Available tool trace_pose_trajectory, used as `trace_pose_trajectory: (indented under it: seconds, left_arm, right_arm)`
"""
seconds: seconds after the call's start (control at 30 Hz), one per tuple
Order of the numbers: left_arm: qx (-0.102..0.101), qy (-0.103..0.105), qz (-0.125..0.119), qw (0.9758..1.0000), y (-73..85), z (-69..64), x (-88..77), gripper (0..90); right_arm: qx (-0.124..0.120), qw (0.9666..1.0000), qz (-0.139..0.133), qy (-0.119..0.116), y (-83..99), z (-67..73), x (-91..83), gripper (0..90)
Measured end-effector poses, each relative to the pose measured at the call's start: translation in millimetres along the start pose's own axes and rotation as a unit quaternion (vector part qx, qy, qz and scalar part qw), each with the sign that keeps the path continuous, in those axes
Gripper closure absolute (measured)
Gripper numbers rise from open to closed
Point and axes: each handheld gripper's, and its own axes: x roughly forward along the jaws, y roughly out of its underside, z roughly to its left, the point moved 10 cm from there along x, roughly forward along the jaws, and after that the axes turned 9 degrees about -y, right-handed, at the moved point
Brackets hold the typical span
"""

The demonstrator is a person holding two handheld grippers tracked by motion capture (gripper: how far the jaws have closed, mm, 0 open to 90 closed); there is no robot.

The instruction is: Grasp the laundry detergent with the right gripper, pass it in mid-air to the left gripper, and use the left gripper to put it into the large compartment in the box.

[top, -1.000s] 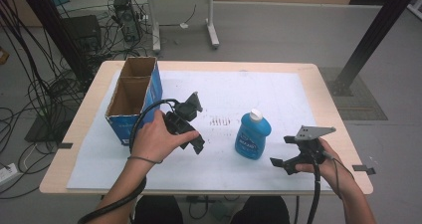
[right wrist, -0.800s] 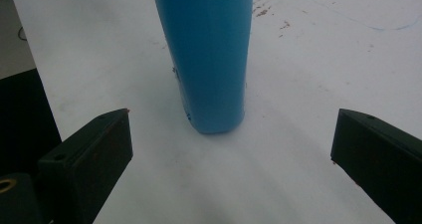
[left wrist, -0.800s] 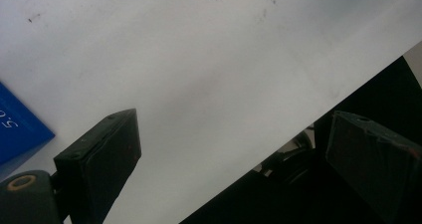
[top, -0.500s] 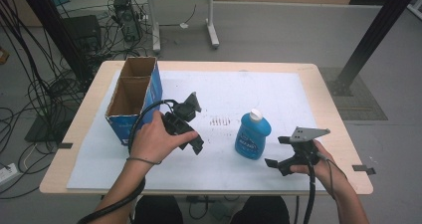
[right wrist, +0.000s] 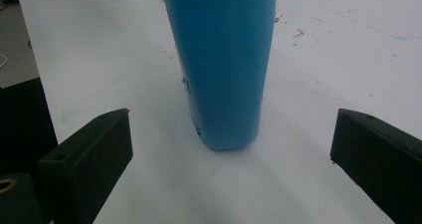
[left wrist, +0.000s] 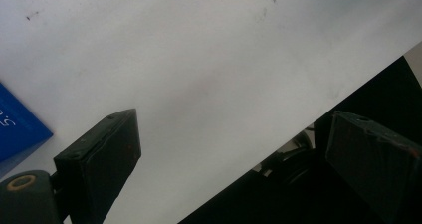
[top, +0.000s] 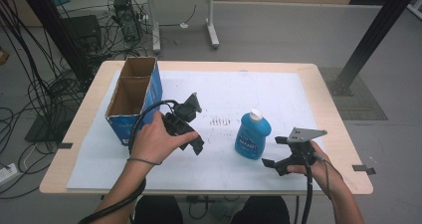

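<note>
Closing in on the blue bottle (top: 253,136) w/ the right gripper (top: 276,153), but nothing's been grabbed yet, so I'd call this early: approach nearly lined up, grasp + lift + whatever placement follows all left to do. Bottle stands upright on the white sheet (top: 259,92), about mid-table, white cap on, well apart from the open cardboard box (top: 133,98) at the left. In the right gripper view the bottle (right wrist: 222,64) sits centred btwn the two black jaws, which are spread wide w/ clear gaps either side, touching nothing. Right hand (top: 318,164) holds that tool low near the front edge, pointed left toward the bottle's base, grey plate on top. Left gripper (top: 191,122) is also spread wide and empty; left gripper view has it aimed down at bare sheet, corner of the box (left wrist: 17,127) at the side. Left hand (top: 154,139) rests it beside the box, not involved for now
</note>
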Motion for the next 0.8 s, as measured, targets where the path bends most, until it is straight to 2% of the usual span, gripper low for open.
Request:
trace_pose_trajectory:
  seconds: [0.8]
  left_arm:
    - [0.000,0.004,0.002,1.0000,0.4,-2.8,3.3,7.3]
  right_arm:
    - [-0.013,0.9997,-0.019,-0.004,0.0,-3.0,13.5,2.9]
